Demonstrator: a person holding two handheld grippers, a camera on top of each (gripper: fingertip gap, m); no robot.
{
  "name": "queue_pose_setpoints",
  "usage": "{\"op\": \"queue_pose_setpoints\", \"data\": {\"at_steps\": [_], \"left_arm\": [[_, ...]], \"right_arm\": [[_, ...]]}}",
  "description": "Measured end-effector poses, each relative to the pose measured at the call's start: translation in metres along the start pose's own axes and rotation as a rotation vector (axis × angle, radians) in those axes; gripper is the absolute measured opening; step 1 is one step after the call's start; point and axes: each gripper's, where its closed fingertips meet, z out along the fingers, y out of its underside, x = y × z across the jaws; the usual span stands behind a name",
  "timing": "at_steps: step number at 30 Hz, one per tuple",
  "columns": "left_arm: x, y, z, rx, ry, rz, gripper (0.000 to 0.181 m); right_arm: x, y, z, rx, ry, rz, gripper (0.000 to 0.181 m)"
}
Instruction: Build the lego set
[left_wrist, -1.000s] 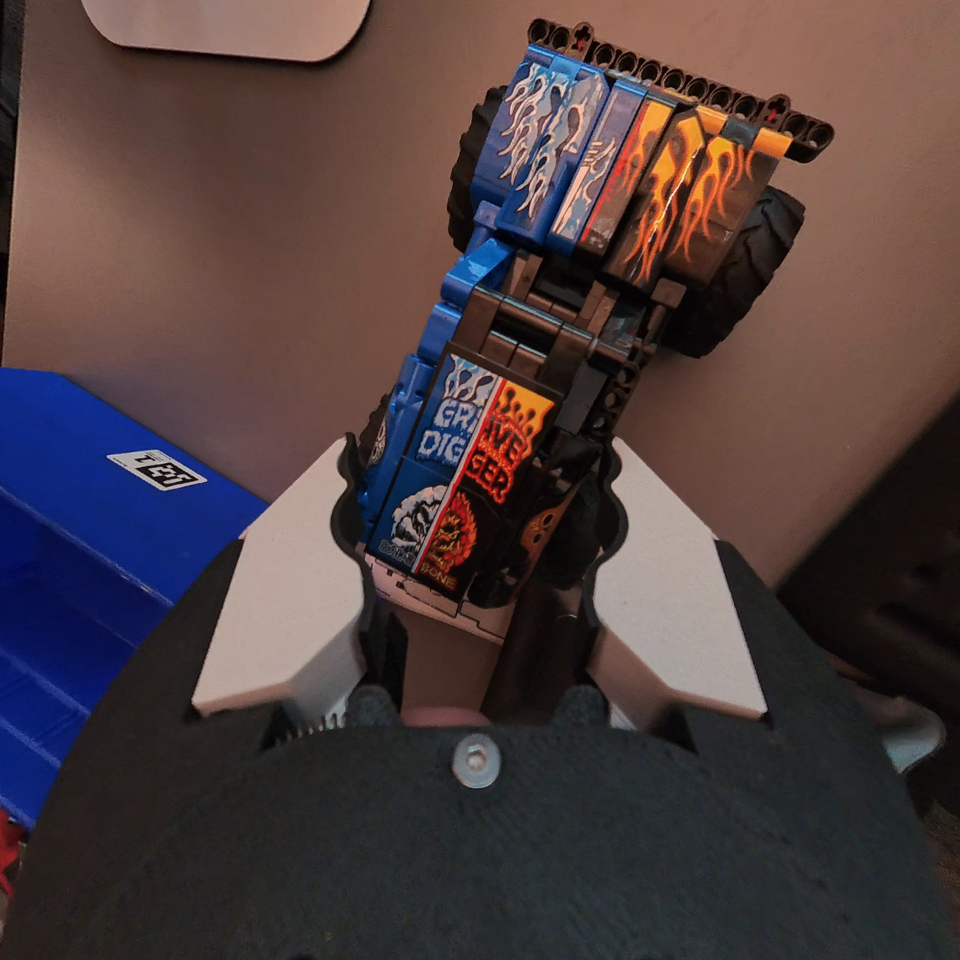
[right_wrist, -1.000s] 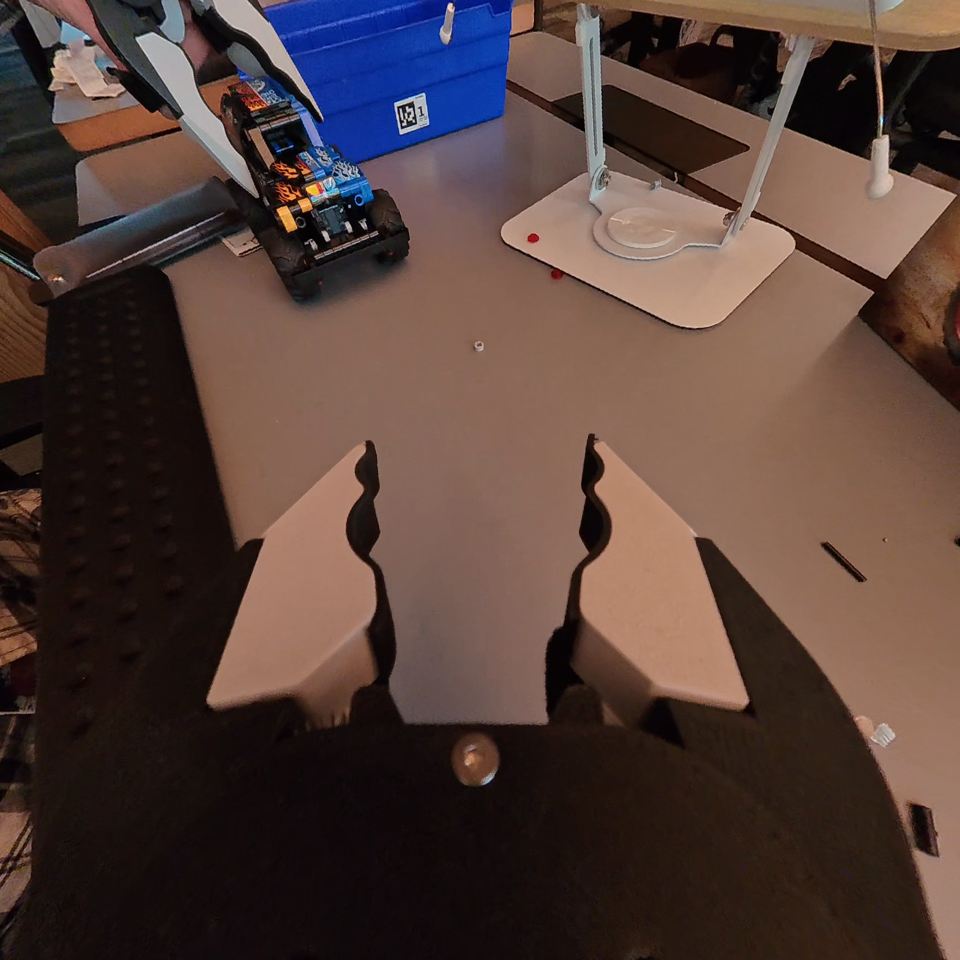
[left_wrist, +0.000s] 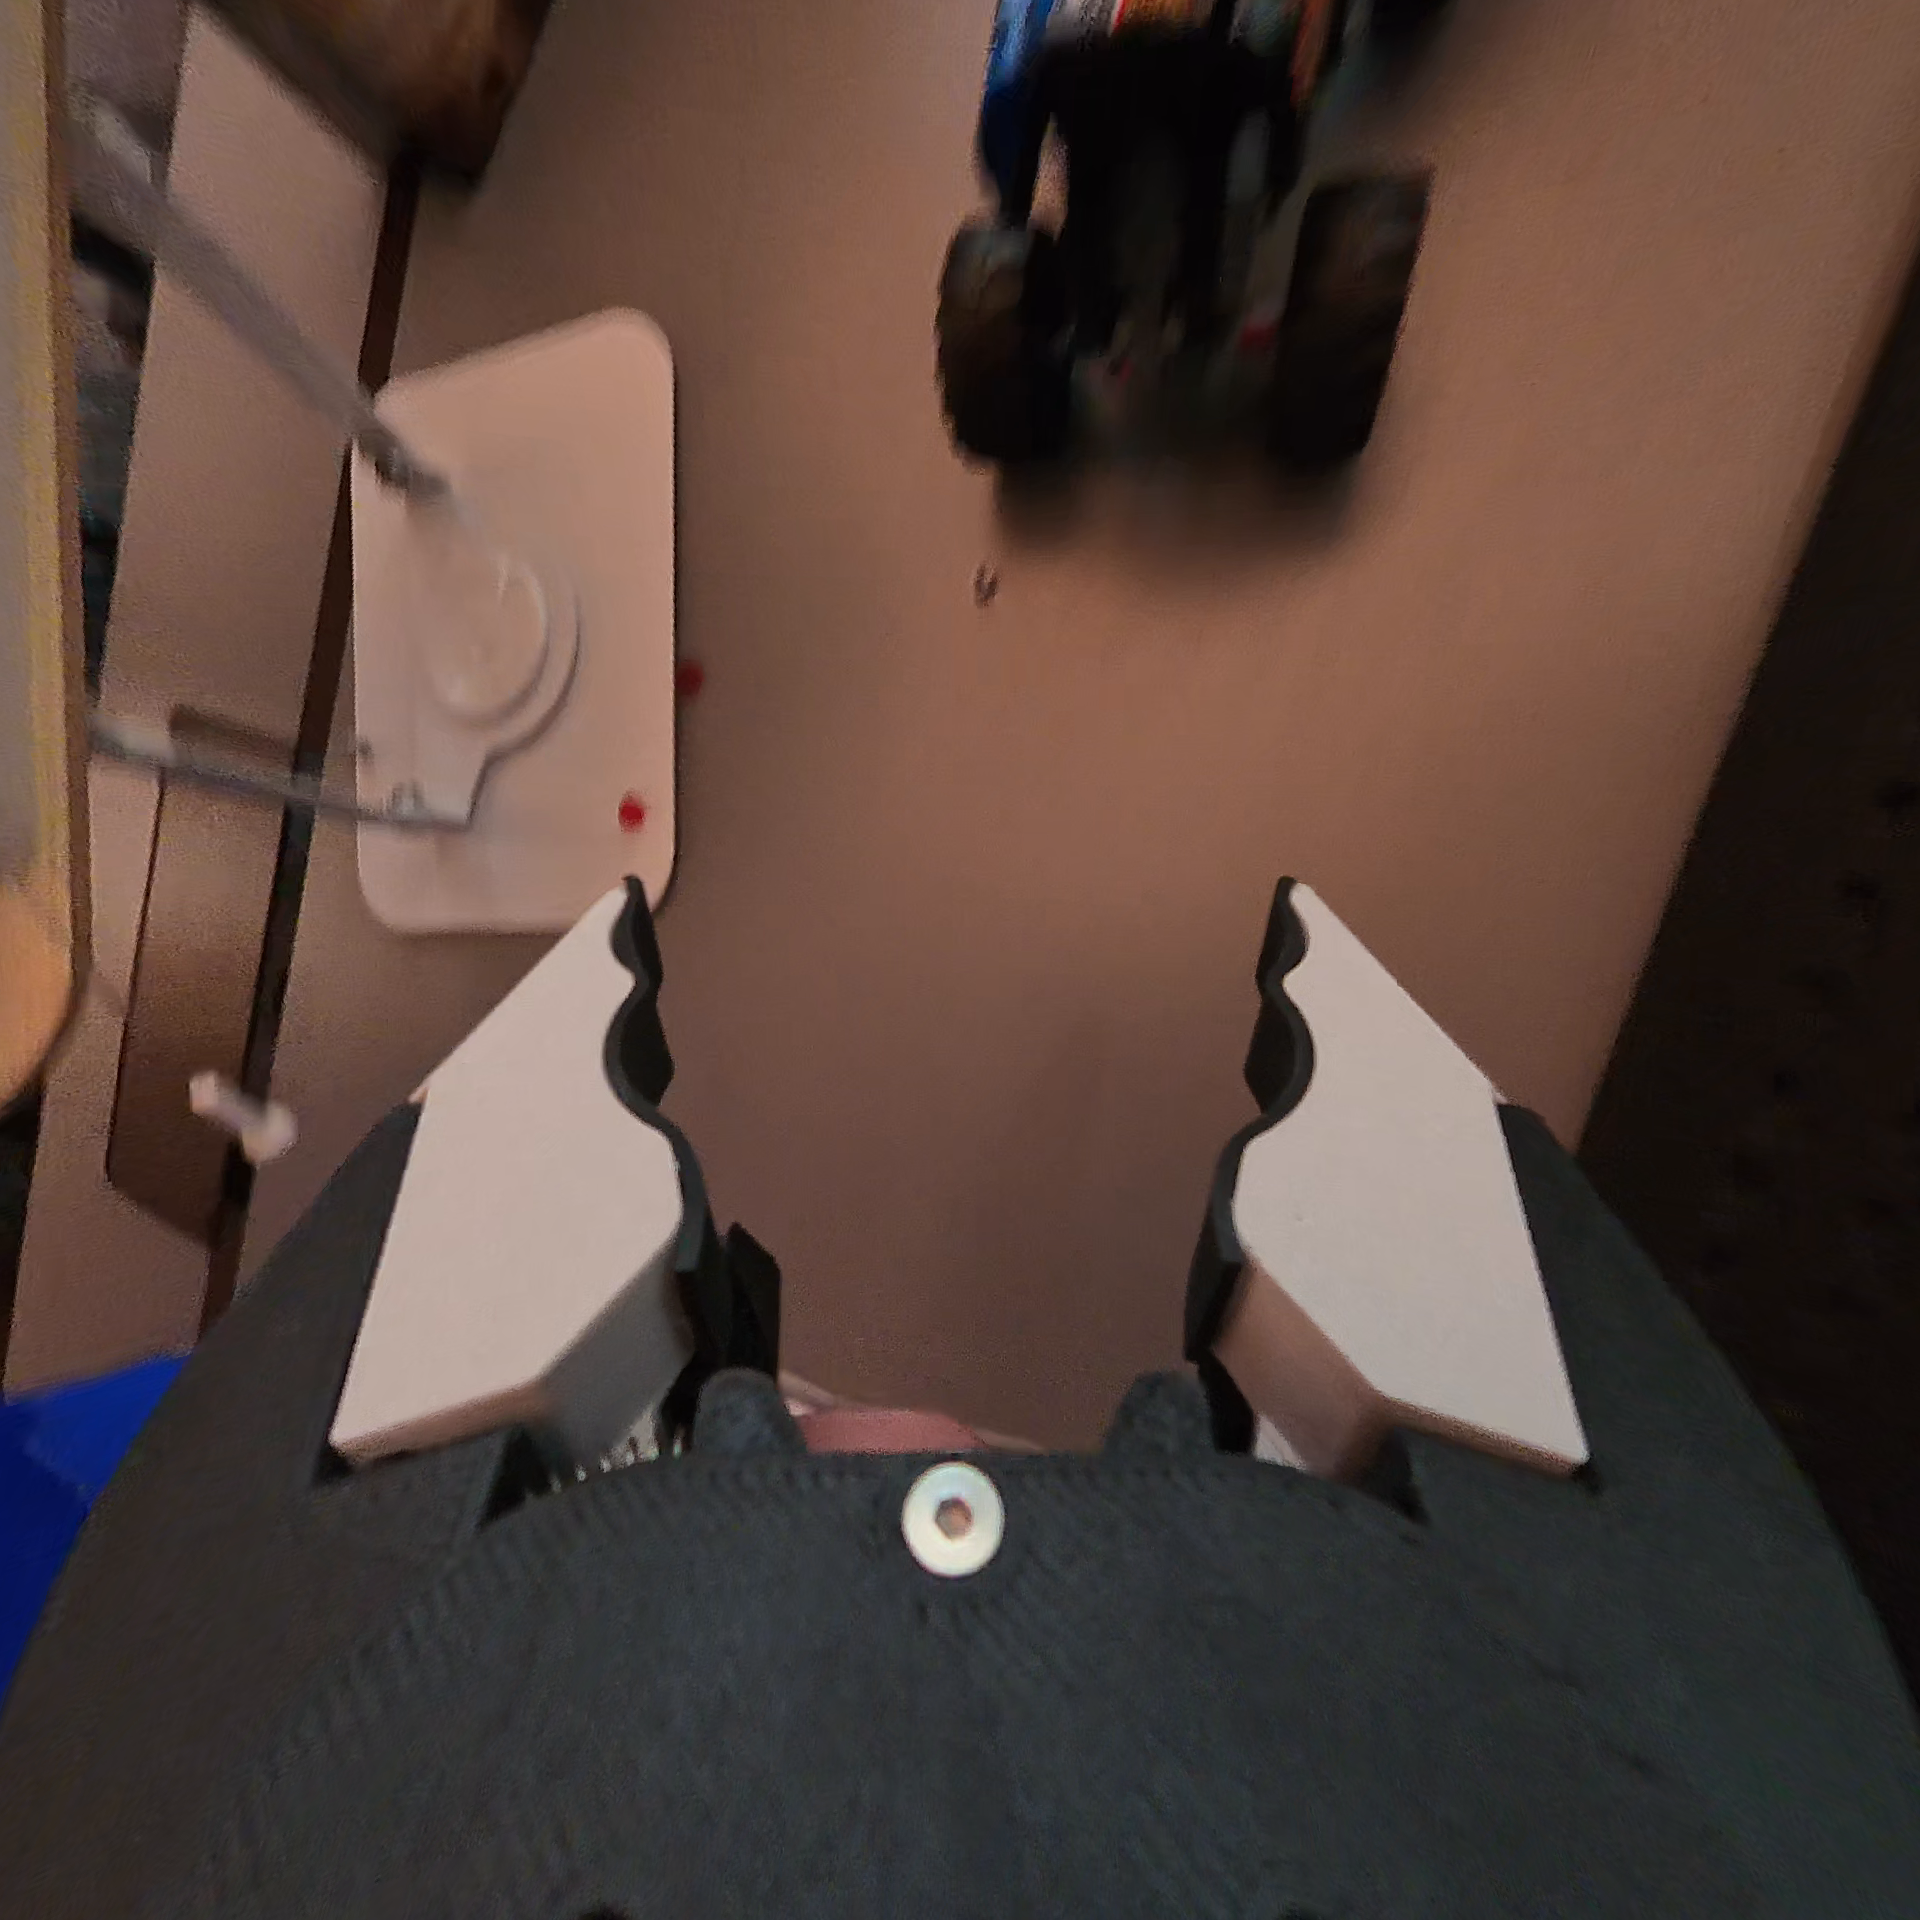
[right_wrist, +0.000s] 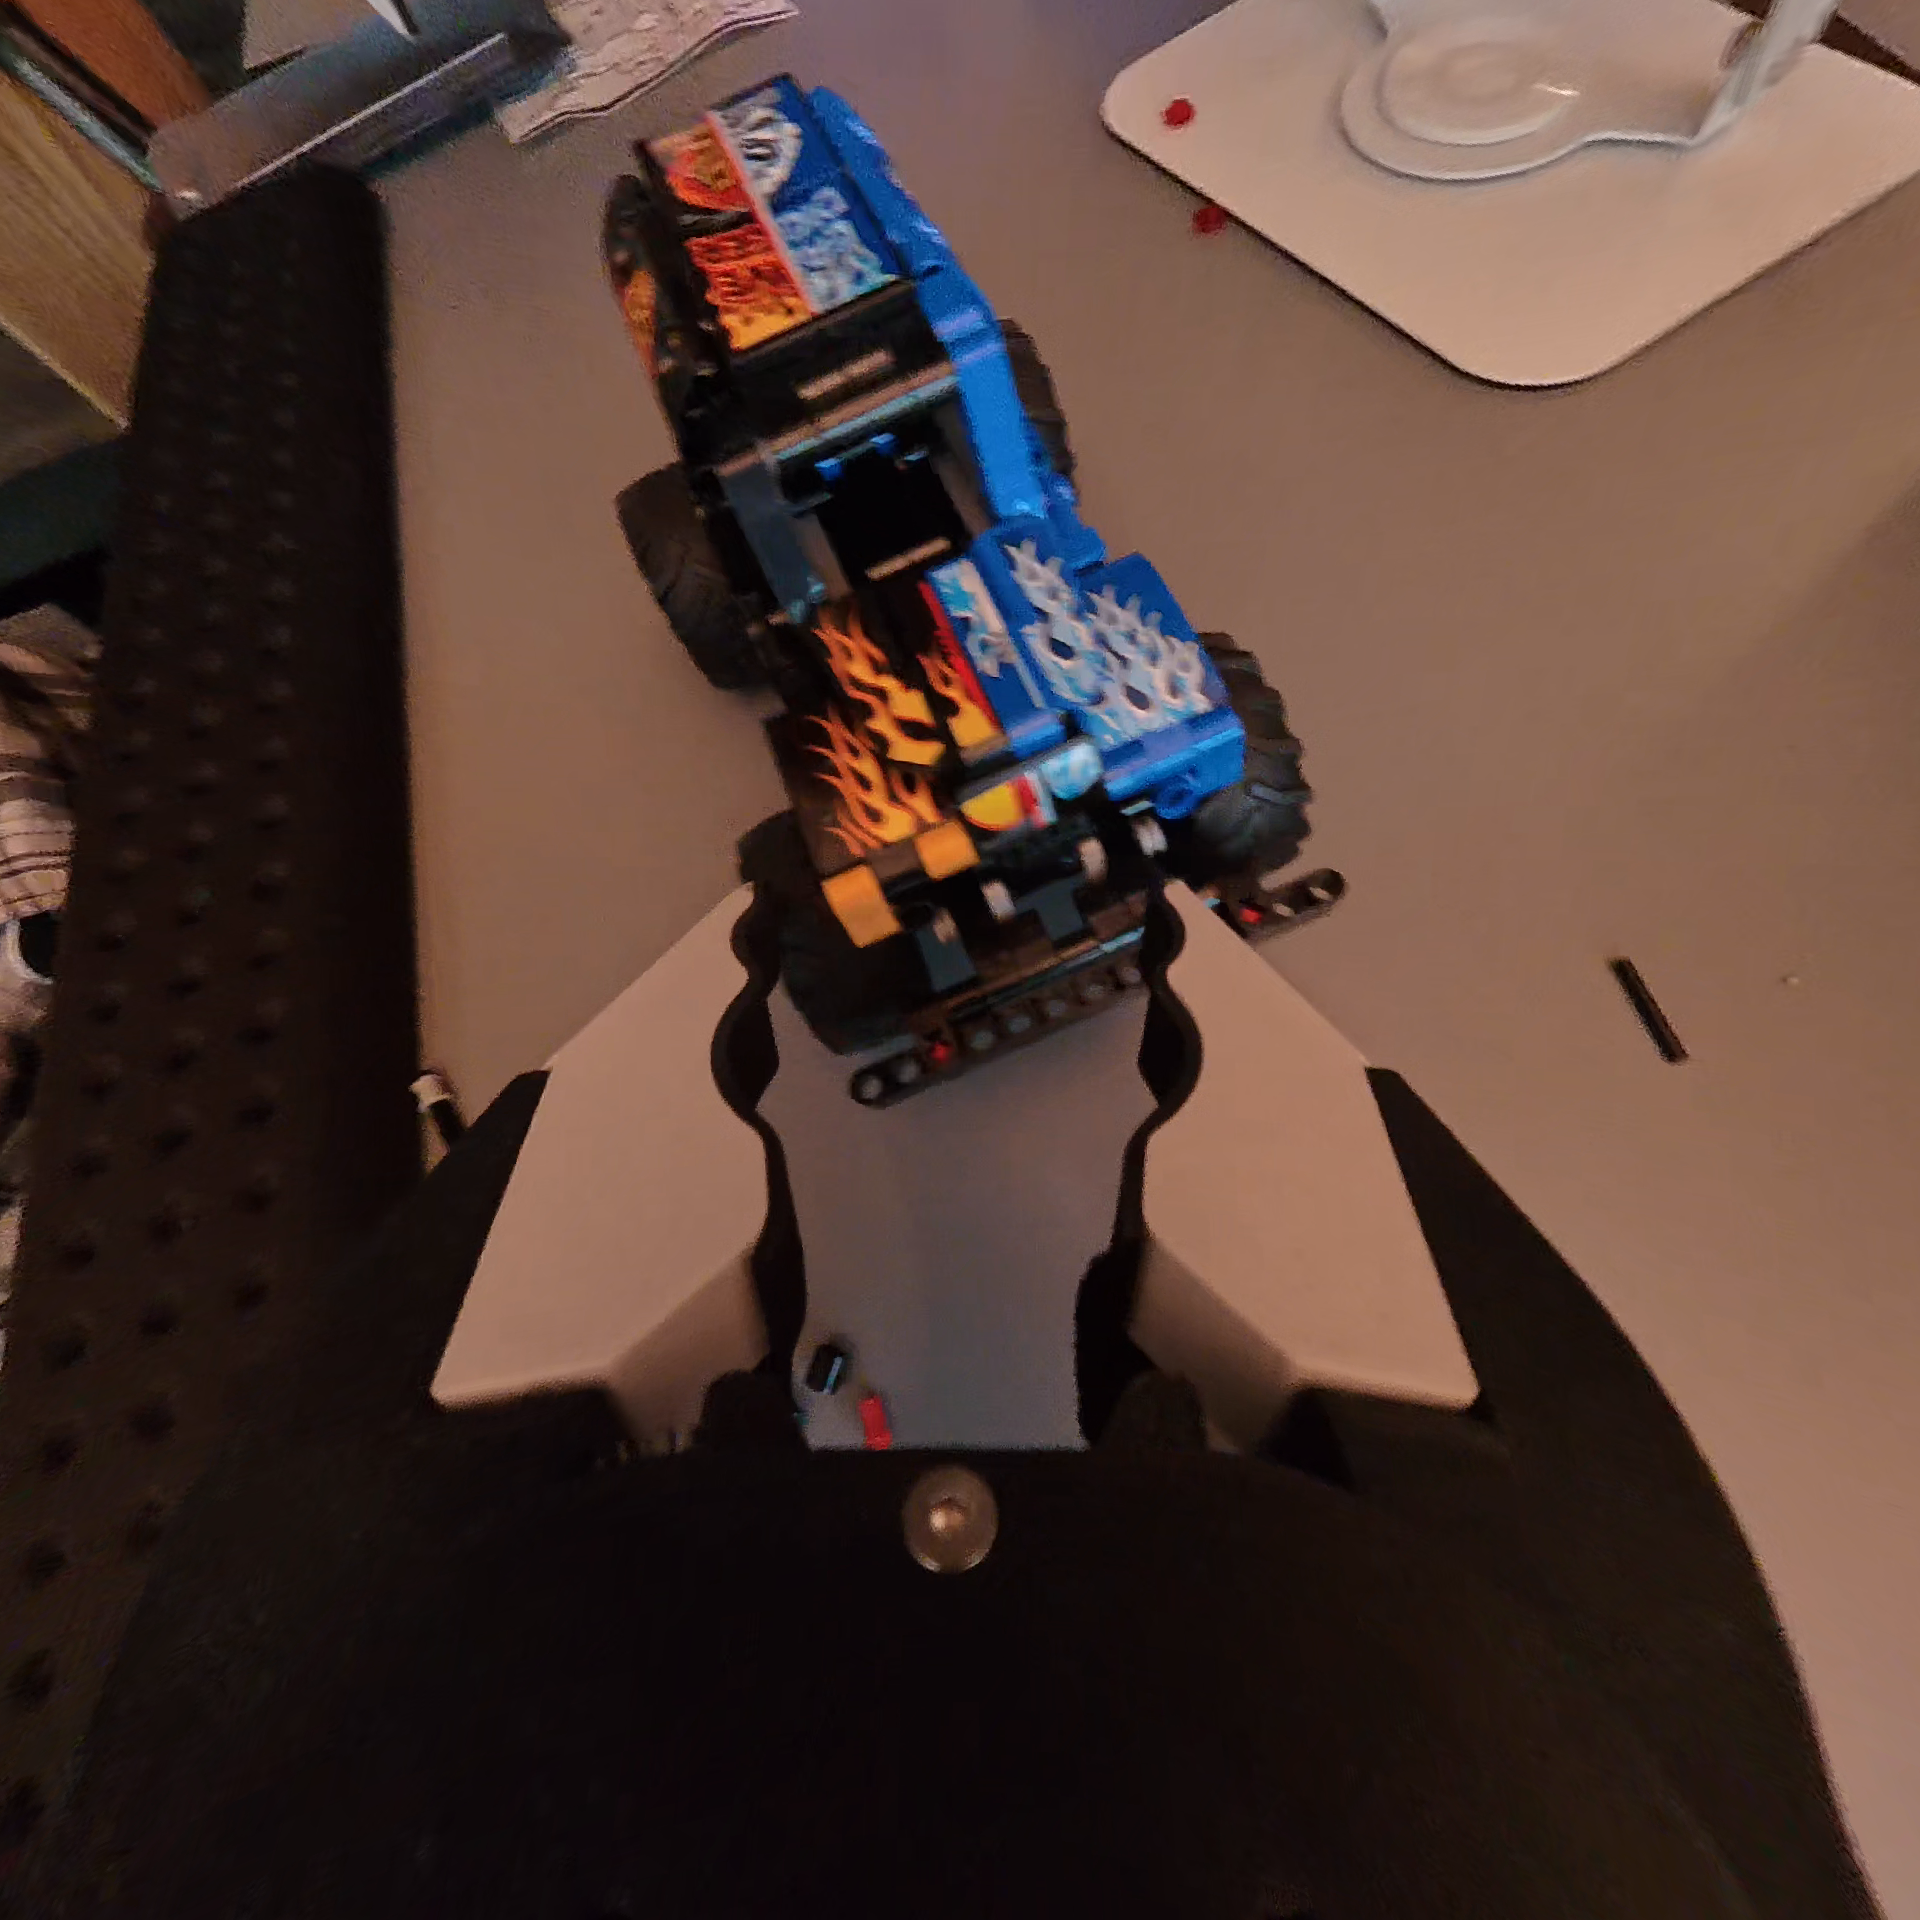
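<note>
The toy truck (right_wrist: 914, 582), half blue with pale flames, half black with orange ones, stands on big black tyres on the grey tabletop (right_wrist: 1558, 644). The right gripper (right_wrist: 951, 914) has its jaws apart just at the truck's front bumper, and the left gripper (left_wrist: 956, 894) is spread wide and empty. A white stand base (right_wrist: 1507, 229) lies nearby.

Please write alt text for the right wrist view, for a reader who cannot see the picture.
A blue and black toy monster truck built of bricks, with flame patterns, stands on a grey table, its front bumper between the open white fingers of the right gripper. A white flat stand base lies at upper right, with small red pieces near it.
</note>
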Motion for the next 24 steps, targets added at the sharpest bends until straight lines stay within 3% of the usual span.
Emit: {"op": "queue_pose_setpoints", "data": {"at_steps": [4,8,10,12,14,20,24], "left_arm": [[0.024,-0.083,0.03,0.086,0.047,0.065,0.117],[0.039,-0.123,0.079,0.025,0.087,0.108,0.117],[0.044,-0.125,0.101,-0.024,0.123,0.101,0.108],[0.044,-0.123,0.115,-0.054,0.145,0.076,0.087],[0.041,-0.124,0.122,-0.028,0.132,0.074,0.077],[0.034,-0.097,0.107,-0.086,0.145,0.133,0.076],[0.018,-0.069,0.093,-0.089,0.13,0.323,0.076]], "right_arm": [[-0.012,-0.004,0.007,-0.035,-0.015,-0.025,0.072],[-0.017,-0.005,0.008,-0.042,-0.019,-0.013,0.074],[-0.018,-0.004,0.006,-0.047,-0.008,-0.012,0.074],[-0.02,-0.004,-0.004,-0.03,0.008,-0.012,0.072],[-0.018,-0.006,-0.02,0.012,0.05,-0.001,0.07],[-0.004,-0.006,-0.083,0.167,0.201,0.055,0.065],[-0.004,0.002,-0.105,0.222,0.239,0.067,0.064]]}}
